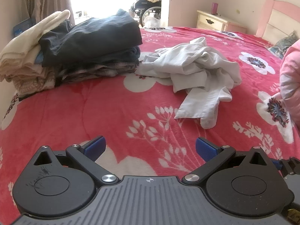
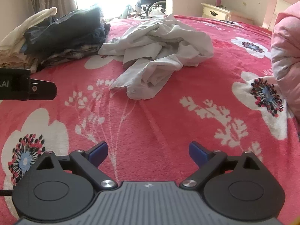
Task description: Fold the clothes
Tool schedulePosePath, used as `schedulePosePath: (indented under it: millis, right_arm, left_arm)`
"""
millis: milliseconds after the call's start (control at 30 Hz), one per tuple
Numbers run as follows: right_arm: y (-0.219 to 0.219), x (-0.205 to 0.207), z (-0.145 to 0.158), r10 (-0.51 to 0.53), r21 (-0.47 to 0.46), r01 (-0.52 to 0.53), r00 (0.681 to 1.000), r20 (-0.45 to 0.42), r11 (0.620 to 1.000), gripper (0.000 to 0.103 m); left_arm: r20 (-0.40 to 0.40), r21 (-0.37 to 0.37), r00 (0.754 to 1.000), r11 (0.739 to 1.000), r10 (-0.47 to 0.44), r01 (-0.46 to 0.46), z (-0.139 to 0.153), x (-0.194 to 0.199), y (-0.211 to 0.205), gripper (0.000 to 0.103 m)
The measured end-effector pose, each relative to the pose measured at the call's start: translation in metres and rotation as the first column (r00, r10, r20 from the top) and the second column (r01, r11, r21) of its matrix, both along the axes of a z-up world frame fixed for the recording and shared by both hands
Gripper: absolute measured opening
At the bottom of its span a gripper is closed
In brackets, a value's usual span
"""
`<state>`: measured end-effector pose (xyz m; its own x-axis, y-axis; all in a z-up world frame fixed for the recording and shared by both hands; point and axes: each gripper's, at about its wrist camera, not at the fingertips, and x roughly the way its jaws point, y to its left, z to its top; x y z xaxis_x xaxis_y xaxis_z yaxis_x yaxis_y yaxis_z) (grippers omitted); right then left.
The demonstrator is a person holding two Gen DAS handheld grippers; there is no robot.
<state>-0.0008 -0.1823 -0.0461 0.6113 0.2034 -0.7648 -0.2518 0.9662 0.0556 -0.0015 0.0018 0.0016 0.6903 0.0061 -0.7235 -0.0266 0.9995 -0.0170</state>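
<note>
Two tools hang over the bed, and we hold nothing in either. Our left tool point(image 1: 149, 146) has its blue pads point(image 1: 94, 147) spread wide, with only the red flowered blanket point(image 1: 112, 112) showing between them; the pads touch no cloth. Our right tool point(image 2: 148, 151) stands just as wide, its pads point(image 2: 197, 152) likewise apart over bare blanket. In the right wrist view the black body of the left tool pokes in from the left edge.

Going from the left across the bed, we first see a stack of folded clothes point(image 1: 90, 43): cream pieces on the outer side, a dark blue piece on top, and a checked one at the bottom. Just to the right of the stack, touching its lower edge, lies the white shirt point(image 1: 193, 69), well ahead of both tools. It is crumpled in a loose heap, not folded at all, with a sleeve trailing toward us and its cuff point(image 1: 207, 120) lying flat on the blanket. In the right wrist view the same shirt point(image 2: 159, 43) sits in the middle, and the sleeve end points at the gap between our tools.

Further right, a pink padded garment point(image 2: 286, 43) is bunched at the edge of the bed. Behind it a pale nightstand point(image 1: 213, 21) stands against the wall.
</note>
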Motion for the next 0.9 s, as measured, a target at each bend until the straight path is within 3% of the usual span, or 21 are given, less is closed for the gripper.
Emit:
schedulePosePath:
  millis: [200,367,900]
  right_arm:
    - [0.0,0.004,0.009,-0.017,-0.006,0.017,1.0,-0.005,1.0,0.096]
    - [0.001,-0.001,0.023,-0.031,-0.033,0.033,0.998,0.056,0.999,0.098]
    - [0.01,-0.002,0.027,-0.031,-0.056,0.036,0.996,0.082,0.998,0.099]
  left_arm:
    - [0.019,0.016,1.0,1.0,0.014,-0.014,0.005,-0.004,0.004,0.103]
    - [0.034,0.022,0.999,0.999,0.028,-0.029,0.011,-0.009,0.005,0.103]
    - [0.047,0.025,0.998,0.999,0.034,-0.035,0.011,-0.012,0.013,0.103]
